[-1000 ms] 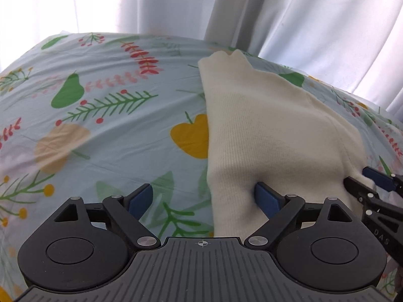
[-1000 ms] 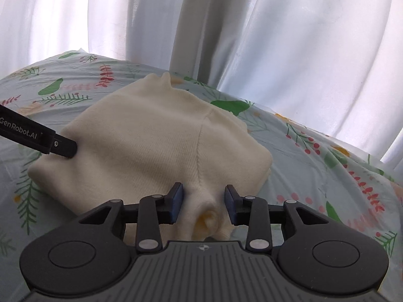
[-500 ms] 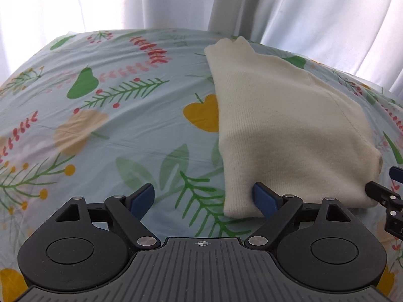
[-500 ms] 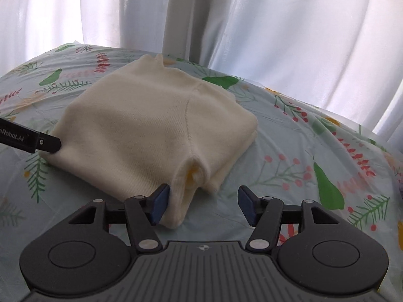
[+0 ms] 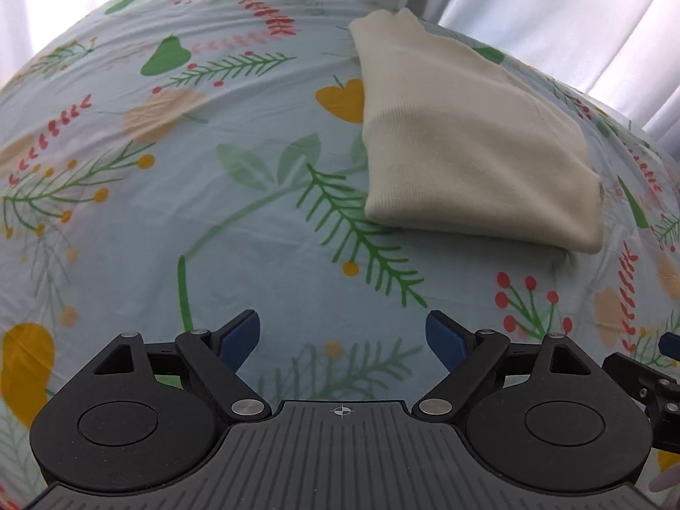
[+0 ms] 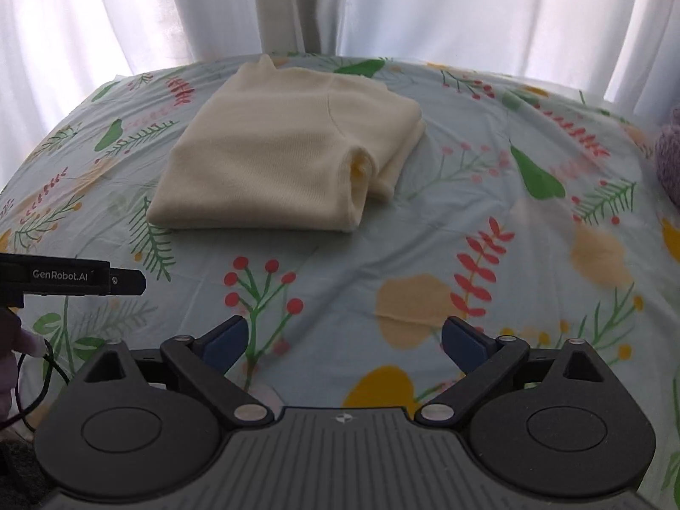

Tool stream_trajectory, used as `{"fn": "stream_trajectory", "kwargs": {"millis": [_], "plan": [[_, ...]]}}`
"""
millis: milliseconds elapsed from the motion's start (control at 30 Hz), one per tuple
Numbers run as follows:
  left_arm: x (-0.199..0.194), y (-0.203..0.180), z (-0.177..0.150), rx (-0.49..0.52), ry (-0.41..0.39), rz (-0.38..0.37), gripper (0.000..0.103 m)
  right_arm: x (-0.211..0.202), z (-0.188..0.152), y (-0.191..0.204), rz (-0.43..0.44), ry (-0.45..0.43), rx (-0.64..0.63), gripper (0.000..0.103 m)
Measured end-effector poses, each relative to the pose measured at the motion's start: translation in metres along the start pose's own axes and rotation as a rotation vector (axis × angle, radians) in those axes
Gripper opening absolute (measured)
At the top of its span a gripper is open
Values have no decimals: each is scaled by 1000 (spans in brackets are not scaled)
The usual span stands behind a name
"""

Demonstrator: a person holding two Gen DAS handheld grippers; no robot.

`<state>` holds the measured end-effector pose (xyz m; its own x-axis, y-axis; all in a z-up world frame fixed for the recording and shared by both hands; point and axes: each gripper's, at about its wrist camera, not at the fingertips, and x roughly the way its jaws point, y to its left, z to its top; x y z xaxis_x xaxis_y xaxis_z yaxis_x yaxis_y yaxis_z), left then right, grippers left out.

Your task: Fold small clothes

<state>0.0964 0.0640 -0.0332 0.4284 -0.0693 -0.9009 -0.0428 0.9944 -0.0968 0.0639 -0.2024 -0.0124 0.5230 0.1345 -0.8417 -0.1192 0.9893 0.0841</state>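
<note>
Now, left claw [image 5: 342,338]: wide, blue pads [image 5: 240,335] apart over bare sheet [image 5: 255,221], nothing between, tilted down toward the bed. Right claw [image 6: 344,340]: jaws opening, spread wide, nothing between, only sheet print below. Both clear of the garment.

Just ahead of the left claw, up and to the right: cream sweater [image 5: 467,140], folded into a flat packet, lying on the sheet, near edge well apart from the pads. Same sweater [image 6: 289,157] ahead of the right claw and slightly left, with a rolled opening at its near right corner showing a yellowish inside. Ribbed knit visible along the near left part.

At the right edge of the left view: part of the right claw's finger, black with a blue tip, low over the sheet. At the left edge of the right view: left claw's finger [image 6: 123,282], black, lettered, pointing right, short of the sweater's near corner. Below it, a bit of a hand [image 6: 17,348] and a thin black cable [image 6: 46,365].

Further out: pale blue sheet with leaves, berries and yellow shapes, lightly creased. Something purple and fuzzy [image 6: 669,157] at the far right, cut off. Beyond the bed: white curtains [image 6: 425,8], backlit.
</note>
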Motion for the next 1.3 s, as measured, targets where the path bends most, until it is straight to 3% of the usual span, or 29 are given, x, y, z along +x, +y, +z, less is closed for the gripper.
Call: {"fn": "stream_trajectory", "kwargs": {"millis": [100, 367, 467, 800, 1300], "plan": [[-5, -7, 5, 36, -13, 37, 91, 1, 4, 4, -1, 9, -3, 99], [-14, -9, 25, 49, -51, 13, 95, 4, 34, 12, 6, 17, -7, 99], [-16, -13, 30, 68, -64, 24, 95, 6, 45, 17, -37, 34, -19, 99], [-5, -21, 35, 114, -7, 46, 96, 16, 59, 18, -150, 91, 12, 99], [1, -29, 36, 141, 16, 40, 96, 21, 63, 15, -137, 110, 32, 99]]}}
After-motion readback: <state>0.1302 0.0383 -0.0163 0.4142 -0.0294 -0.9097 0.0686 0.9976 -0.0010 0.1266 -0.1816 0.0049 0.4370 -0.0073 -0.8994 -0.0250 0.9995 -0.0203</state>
